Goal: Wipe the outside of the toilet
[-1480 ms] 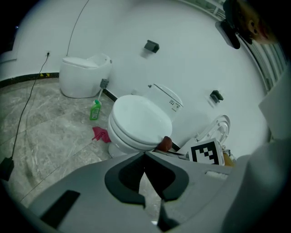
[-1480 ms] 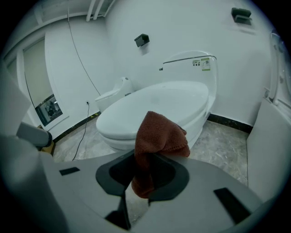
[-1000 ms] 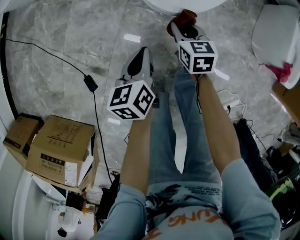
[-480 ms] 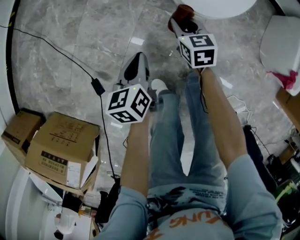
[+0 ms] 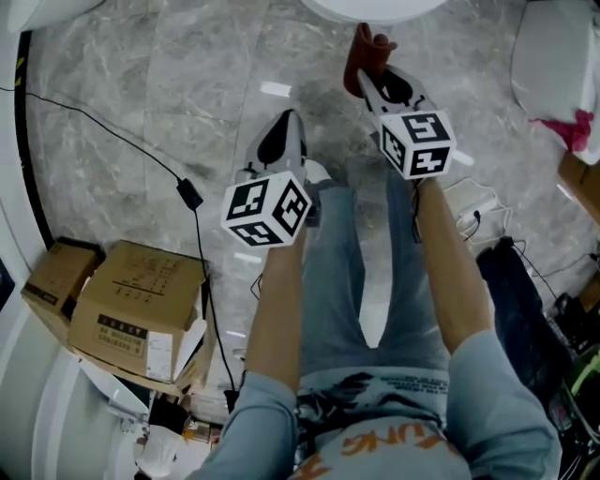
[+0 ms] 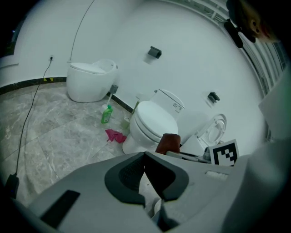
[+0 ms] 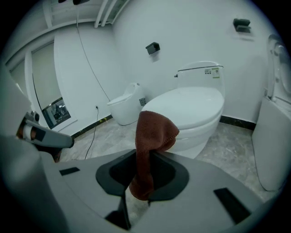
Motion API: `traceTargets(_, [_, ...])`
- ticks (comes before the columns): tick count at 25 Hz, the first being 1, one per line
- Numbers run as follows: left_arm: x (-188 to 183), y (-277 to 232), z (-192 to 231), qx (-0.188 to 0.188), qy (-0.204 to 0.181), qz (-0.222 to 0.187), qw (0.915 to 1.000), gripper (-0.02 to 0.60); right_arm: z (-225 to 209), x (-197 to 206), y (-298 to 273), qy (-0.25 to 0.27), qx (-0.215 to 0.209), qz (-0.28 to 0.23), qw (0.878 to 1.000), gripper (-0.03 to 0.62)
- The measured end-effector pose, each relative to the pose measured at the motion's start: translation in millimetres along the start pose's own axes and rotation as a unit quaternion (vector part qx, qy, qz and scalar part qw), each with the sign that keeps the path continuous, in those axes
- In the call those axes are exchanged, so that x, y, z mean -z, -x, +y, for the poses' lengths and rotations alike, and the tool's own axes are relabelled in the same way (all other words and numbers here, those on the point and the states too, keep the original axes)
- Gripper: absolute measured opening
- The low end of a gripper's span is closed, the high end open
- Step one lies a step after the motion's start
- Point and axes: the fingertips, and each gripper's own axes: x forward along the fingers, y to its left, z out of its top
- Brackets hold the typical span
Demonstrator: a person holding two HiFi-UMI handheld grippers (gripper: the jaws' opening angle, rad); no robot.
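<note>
The white toilet (image 7: pixel 191 107) stands just ahead of my right gripper (image 7: pixel 144 157), which is shut on a brown cloth (image 7: pixel 152 136) that sticks up from the jaws. In the head view the cloth (image 5: pixel 366 47) hangs just short of the toilet bowl's rim (image 5: pixel 370 7) at the top edge, with the right gripper (image 5: pixel 372 77) below it. My left gripper (image 5: pixel 284 122) is held lower and to the left over the marble floor, shut and holding nothing. From the left gripper (image 6: pixel 144 157) view the toilet (image 6: pixel 152 120) is farther off.
A second white toilet (image 6: pixel 88 82) stands by the wall, with a green bottle (image 6: pixel 106 113) and a pink rag (image 6: pixel 116 135) on the floor between. Cardboard boxes (image 5: pixel 141 309) and a black cable (image 5: pixel 187 195) lie to the left. Another white fixture (image 5: pixel 553 56) is at the right.
The right gripper with the cloth sits slightly lower and to the right in the head view, and the view itself has shifted. The left gripper has barely moved.
</note>
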Motion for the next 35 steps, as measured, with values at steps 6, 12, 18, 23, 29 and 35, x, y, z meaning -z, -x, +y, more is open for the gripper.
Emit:
traceTargets(6, [17,-34,-68,0.021,-0.017,0.017,0.9995,-0.006,-78,25,41,-0.043,0.032,0.006,0.999,0.072])
traceTargets(12, [40,-73,-137,0.033,-0.033,0.044,0.9979,-0.006,-157,34,62,-0.075,0.049,0.006,0.996,0.072])
traceTargets(18, [47,-123,-183,0.024,-0.052,0.062,0.9965,-0.006,-221,40,59,-0.092,0.046,0.017,0.995,0.072])
traceTargets(23, [44,-167,-211,0.011,0.003,0.043,0.9990,-0.006,-274,34,53,-0.095,0.039,0.025,0.994,0.072])
traceTargets(29, [37,-219,-233,-0.011,-0.024,0.043,0.9988,-0.006,-334,9,26,-0.088,0.031,0.015,0.996,0.071])
traceTargets(35, [34,-256,-244,-0.020,-0.026,0.042,0.9986,-0.006,-362,-11,-16,-0.081,0.015,0.006,0.997,0.071])
